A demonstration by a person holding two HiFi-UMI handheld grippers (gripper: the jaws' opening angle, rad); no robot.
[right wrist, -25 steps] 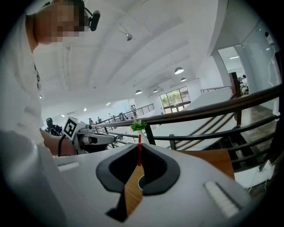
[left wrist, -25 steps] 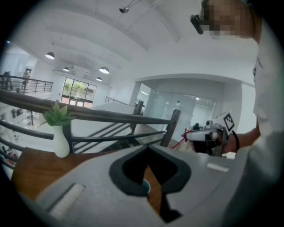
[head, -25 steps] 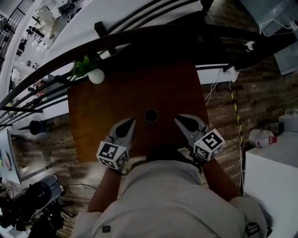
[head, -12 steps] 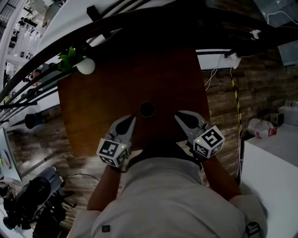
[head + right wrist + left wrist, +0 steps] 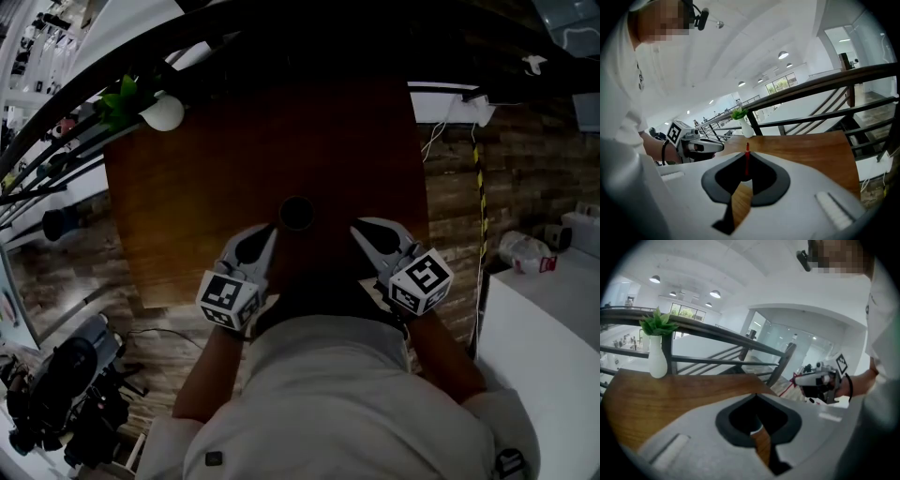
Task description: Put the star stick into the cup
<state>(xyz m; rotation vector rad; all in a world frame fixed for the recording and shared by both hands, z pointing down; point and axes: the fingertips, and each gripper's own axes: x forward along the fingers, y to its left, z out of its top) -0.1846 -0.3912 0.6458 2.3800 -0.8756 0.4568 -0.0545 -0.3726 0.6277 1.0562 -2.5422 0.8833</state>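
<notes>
Across the middle of the head view spreads a brown wooden table [image 5: 187, 216], with a dark metal railing [image 5: 717, 333] running past its far edge. At the near edge the person's pale shirt [image 5: 337, 403] fills the lower frame, and both arms reach forward onto the table.

The left gripper [image 5: 269, 231] rests on the wood with its tip just beside a small dark round cup [image 5: 296, 213]. In the left gripper view its jaws meet at the tips with nothing between them.

The right gripper [image 5: 362, 229] lies on the other side of the cup, a little further off. In the right gripper view its jaws are pinched together on a thin red stick [image 5: 747, 159], which stands upright at the tips and pokes a little above them. No star shows on it.

A white vase with green leaves [image 5: 165, 112] stands at the far left corner, well apart from the cup.
</notes>
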